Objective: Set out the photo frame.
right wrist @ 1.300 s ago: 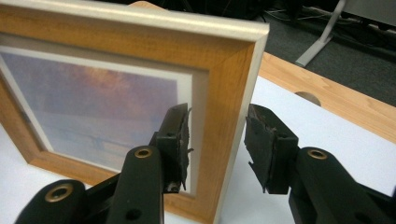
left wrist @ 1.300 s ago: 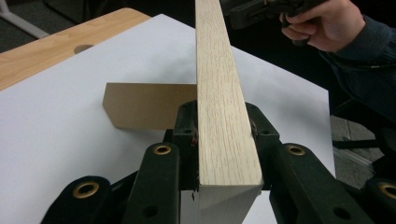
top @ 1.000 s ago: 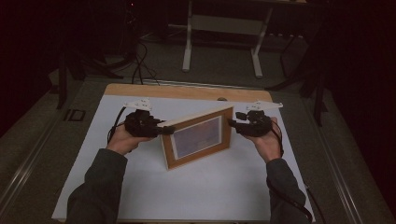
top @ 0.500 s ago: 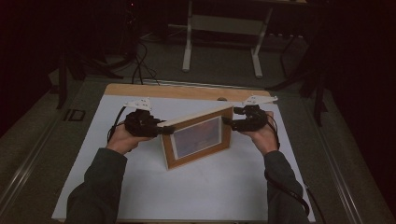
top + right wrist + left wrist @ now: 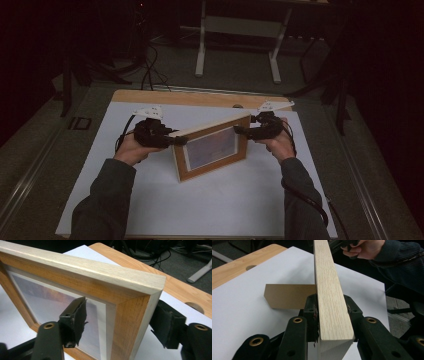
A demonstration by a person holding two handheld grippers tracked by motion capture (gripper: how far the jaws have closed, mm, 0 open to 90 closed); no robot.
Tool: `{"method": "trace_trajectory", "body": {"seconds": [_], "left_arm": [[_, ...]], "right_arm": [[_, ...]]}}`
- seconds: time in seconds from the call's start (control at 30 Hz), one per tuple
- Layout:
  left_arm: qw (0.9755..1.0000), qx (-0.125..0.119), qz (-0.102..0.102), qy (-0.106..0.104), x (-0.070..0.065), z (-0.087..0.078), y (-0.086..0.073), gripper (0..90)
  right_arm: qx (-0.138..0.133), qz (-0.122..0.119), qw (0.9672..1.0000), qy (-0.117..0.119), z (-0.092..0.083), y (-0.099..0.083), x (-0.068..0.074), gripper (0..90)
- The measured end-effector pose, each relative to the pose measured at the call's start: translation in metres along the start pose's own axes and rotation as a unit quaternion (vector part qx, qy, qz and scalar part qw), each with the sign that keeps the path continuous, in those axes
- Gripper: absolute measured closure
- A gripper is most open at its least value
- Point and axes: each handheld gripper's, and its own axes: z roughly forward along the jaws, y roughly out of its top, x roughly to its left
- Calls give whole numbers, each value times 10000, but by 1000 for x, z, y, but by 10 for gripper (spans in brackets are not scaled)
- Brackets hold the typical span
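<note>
While both my grippers flank it, the frame (image 5: 212, 148) stands upright on the white sheet (image 5: 200, 200).

Nearest me, my left gripper (image 5: 329, 312) is clamped on the frame's top edge at its left end; my right gripper (image 5: 120, 322) straddles the right corner, pads apart from the wood. Behind the frame, its brown stand (image 5: 287, 296) rests on the sheet, then the wooden table (image 5: 200, 97).

One frame, two grippers, two hands on my feed.

I count one wooden picture frame (image 5: 211, 148), one brown easel flap (image 5: 289, 296) behind it, two black grippers, left (image 5: 176, 141) and right (image 5: 240, 131), two hands, one white sheet (image 5: 200, 205) and one wooden table (image 5: 190, 98). In the dim background I make out perhaps one white stand (image 5: 238, 45).
</note>
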Motion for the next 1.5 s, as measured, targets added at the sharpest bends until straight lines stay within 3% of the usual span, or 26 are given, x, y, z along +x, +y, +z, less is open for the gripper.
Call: {"method": "trace_trajectory", "body": {"seconds": [0.17, 0.27, 0.37, 0.43, 0.57, 0.67, 0.7, 0.97, 1.17, 1.3, 1.5], "left_arm": [[9999, -121, -93, 21, -5, 1, -4, 645], [9991, -46, -119, 399, -12, 5, -8, 567], [9969, -11, -152, 774, -20, 7, -13, 558], [9947, -14, -173, 1015, -25, 7, -15, 556], [9867, -39, -431, 1566, -30, 5, -18, 570], [9849, -41, -493, 1661, -32, 4, -21, 628], [9822, -54, -551, 1795, -33, 4, -23, 641], [9766, -216, -711, 2019, -32, 6, -23, 664], [9743, -359, -626, 2132, -21, 2, -21, 667], [9750, -458, -550, 2105, -12, 2, -20, 665], [9749, -587, -604, 2063, 2, 4, -20, 655]], "right_arm": [[-105, 74, 9999, 51, -2, -4, -3, 411], [-114, 99, 9999, 72, -4, -5, -4, 441], [-148, 119, 9998, 88, -5, -8, -6, 464], [-147, 113, 9998, 94, -7, -9, -6, 474], [-118, 128, 9998, 64, -9, -10, -6, 506], [-135, 147, 9998, 69, -12, -12, -7, 522], [-133, 153, 9998, 74, -12, -13, -7, 530], [-136, 174, 9998, 11, -14, -13, -6, 557], [-212, 154, 9996, -142, -10, -9, -3, 563], [-246, 167, 9992, -281, -8, -6, -2, 563], [-230, 288, 9985, -416, -6, -4, -2, 566]]}}
